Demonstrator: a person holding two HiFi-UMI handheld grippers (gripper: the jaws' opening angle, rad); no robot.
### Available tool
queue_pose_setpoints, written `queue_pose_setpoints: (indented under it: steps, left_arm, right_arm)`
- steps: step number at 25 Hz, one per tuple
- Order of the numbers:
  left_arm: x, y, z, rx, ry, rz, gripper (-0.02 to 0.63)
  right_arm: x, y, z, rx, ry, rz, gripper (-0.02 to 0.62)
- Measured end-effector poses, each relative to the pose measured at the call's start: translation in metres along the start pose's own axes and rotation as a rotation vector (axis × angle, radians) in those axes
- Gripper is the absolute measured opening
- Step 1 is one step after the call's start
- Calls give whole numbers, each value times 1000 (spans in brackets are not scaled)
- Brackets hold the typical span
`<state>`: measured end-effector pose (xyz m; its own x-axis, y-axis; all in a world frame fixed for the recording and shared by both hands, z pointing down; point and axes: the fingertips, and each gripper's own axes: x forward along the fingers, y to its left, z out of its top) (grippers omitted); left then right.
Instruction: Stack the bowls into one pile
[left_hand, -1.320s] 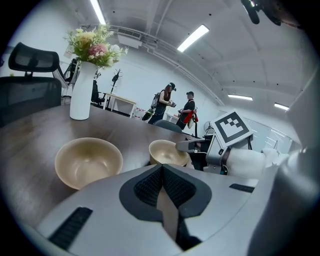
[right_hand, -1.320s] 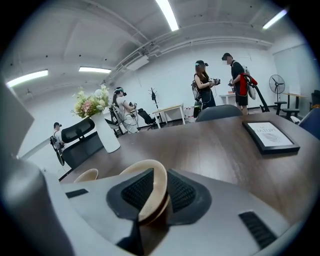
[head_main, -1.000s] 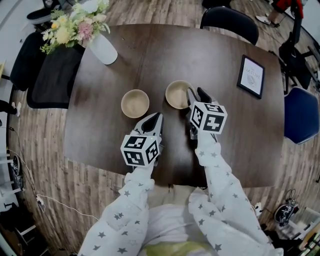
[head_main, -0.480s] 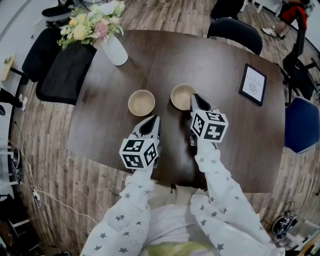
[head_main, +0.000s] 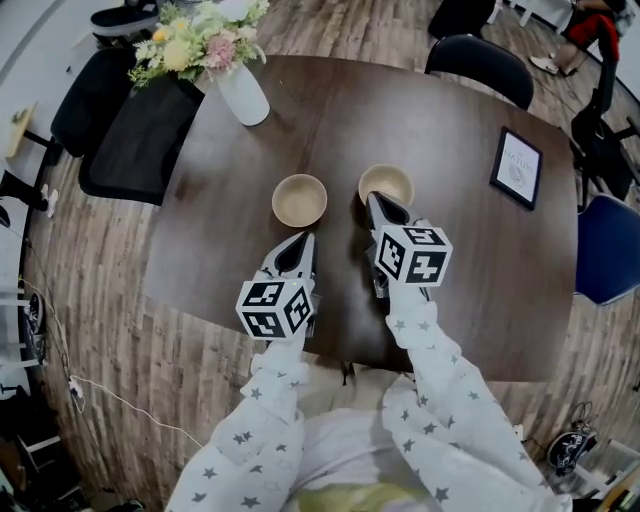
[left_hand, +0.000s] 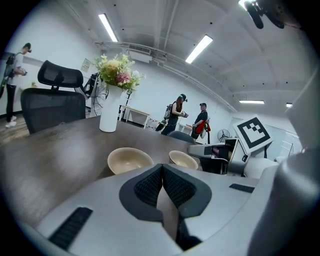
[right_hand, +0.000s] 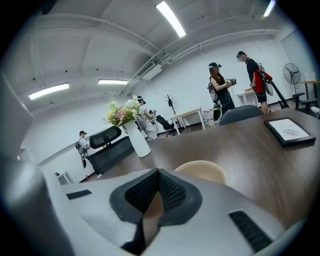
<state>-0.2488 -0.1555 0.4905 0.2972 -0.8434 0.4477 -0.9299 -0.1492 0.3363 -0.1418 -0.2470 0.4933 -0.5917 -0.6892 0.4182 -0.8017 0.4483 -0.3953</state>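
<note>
Pads of ribbed black rubber meet on both tools. The left gripper (left_hand: 162, 167) is pinched together on nothing, short of the bowls. The right gripper (right_hand: 158, 172) is likewise closed and empty, its tip just at the near rim of the right-hand beige round bowl (head_main: 387, 183). Beside that one, but apart from it, sits the left-hand beige round bowl (head_main: 299, 200). Both stand upright and unstacked on the dark brown wooden table (head_main: 470, 260).

They look rigid, light and smooth, and probably breakable. I would pinch one by its thin rim, lift it and lower it gently into the other.

Only the gripper views show the pads touching; the head view shows the gap between the bowls from above. The right gripper view takes in one bowl, the left gripper view both. Farther off stand a white vase of flowers (head_main: 245, 95) and, in the gripper views only, people by the far wall.
</note>
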Motion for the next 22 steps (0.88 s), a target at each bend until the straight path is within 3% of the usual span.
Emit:
queue_pose_setpoints:
  steps: [8,13,16,22]
  left_arm:
    - [-5,33,3,3,35,-19,25]
    - [-8,46,-1,1,52,-28,25]
    - [-9,57,-2,-1,60,-28,25]
    - [-12,78,-4,-2,78,-28,25]
  right_arm:
    - [32,46,-28,51,53,78,26]
    - [44,50,-41,84,84,54,33]
    - [55,54,-50,122,104,42,107]
    - [75,52,-66,152,144,-20,124]
